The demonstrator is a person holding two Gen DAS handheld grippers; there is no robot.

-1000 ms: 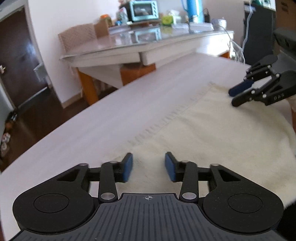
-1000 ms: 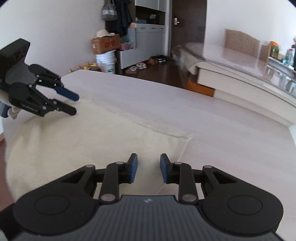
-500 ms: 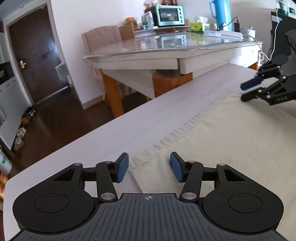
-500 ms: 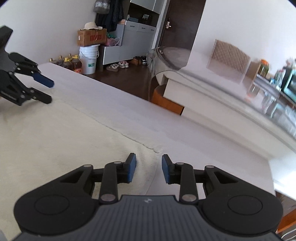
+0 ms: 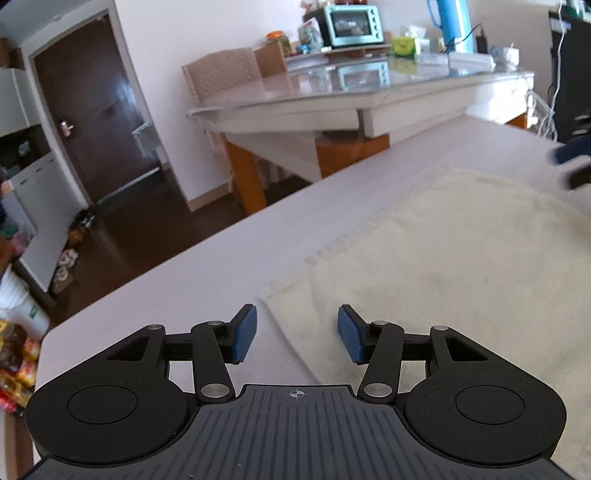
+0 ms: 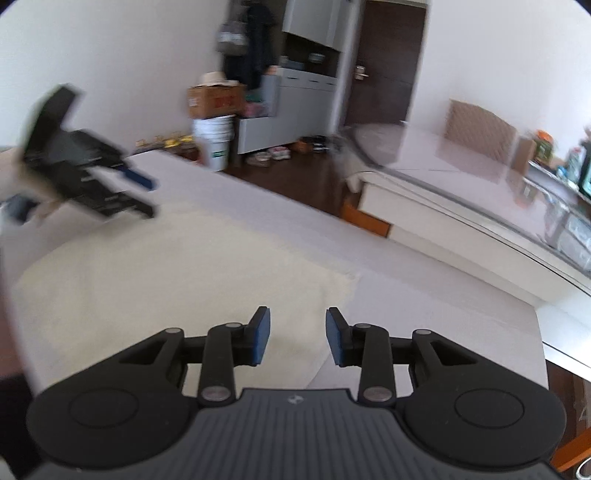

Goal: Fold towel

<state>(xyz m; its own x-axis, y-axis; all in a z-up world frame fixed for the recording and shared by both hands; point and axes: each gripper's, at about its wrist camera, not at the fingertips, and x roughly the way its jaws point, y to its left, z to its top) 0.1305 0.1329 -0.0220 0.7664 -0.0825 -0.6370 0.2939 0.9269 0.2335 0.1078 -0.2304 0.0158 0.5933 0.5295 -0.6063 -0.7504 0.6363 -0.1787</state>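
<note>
A cream towel [image 5: 443, 266] lies flat on the white table [image 5: 229, 266]. My left gripper [image 5: 297, 334] is open and empty, just above the towel's near left corner; the left pad is over bare table, the right pad over the towel. My right gripper [image 6: 297, 339] is open and empty above the towel [image 6: 166, 280] near its right corner. Each gripper shows blurred in the other's view: the right one at the far right edge [image 5: 572, 162], the left one at the upper left [image 6: 142, 195].
A glass-topped dining table [image 5: 369, 96] with a teal toaster oven [image 5: 351, 20] and a chair [image 5: 221, 74] stands beyond the table's far edge. A door, cabinets, a white bucket [image 6: 214, 140] and a cardboard box stand across the dark floor.
Both grippers have drawn outward along the towel toward its corners, and the views have swung. Both stay open and empty. The left jaws have opened a little wider.
</note>
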